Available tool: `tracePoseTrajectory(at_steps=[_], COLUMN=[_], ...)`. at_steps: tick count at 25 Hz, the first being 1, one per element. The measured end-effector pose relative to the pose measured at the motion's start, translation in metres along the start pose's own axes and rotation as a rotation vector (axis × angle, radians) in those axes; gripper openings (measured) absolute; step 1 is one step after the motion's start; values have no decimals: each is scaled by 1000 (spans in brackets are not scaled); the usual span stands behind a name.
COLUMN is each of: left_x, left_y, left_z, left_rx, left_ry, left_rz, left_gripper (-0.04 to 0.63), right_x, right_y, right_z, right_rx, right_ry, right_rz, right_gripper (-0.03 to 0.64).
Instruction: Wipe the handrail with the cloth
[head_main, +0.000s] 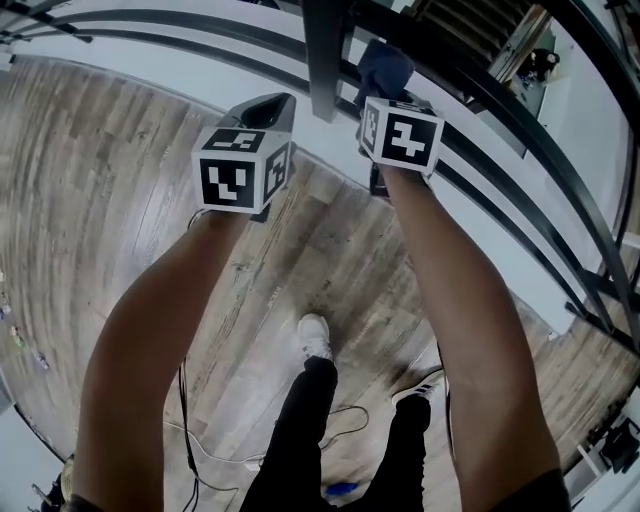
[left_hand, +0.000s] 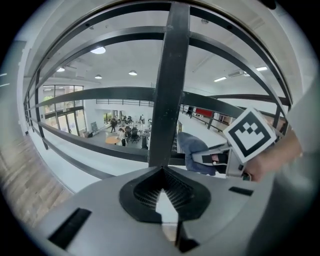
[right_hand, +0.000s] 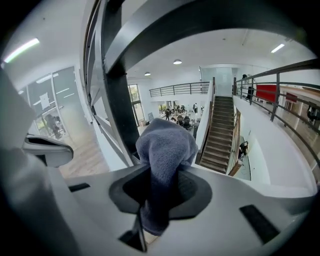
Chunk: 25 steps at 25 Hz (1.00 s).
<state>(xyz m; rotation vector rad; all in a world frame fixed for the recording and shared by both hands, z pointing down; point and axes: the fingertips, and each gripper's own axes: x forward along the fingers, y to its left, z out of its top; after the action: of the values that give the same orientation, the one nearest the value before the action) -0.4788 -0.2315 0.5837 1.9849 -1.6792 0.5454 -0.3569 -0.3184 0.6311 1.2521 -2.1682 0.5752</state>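
The dark metal handrail (head_main: 545, 150) curves across the top right, and its upright post (head_main: 325, 60) stands between my grippers. My right gripper (head_main: 385, 88) is shut on a blue-grey cloth (head_main: 385, 62), which bulges out of the jaws right beside the post, at rail height. In the right gripper view the cloth (right_hand: 165, 150) fills the jaws, with the post (right_hand: 120, 110) just to its left. My left gripper (head_main: 268, 108) hovers left of the post, shut and empty. Its own view faces the post (left_hand: 170, 85) and shows the cloth (left_hand: 192, 147) at the right.
The wooden floor (head_main: 110, 180) lies below, with the person's legs and a white shoe (head_main: 315, 338), a thin cable (head_main: 200, 440) and a small blue object (head_main: 345, 490). Beyond the railing are a drop to an atrium and a staircase (right_hand: 220, 135).
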Motion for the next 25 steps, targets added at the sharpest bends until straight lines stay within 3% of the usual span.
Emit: tracePoseTrajectory(at_steps=[12,25], left_x=[24,52], left_y=[-110,-289], left_z=[2,-7], left_rx=[28,130], left_ry=[8,45], left_rz=[-64,-193], left_gripper=[3,2], right_x=[-62,-165], right_y=[-98,-247], right_z=[-42,-107], right_rx=[73,171], right_ry=[2,-22], right_rz=[-60,-155], right_gripper=[89,89])
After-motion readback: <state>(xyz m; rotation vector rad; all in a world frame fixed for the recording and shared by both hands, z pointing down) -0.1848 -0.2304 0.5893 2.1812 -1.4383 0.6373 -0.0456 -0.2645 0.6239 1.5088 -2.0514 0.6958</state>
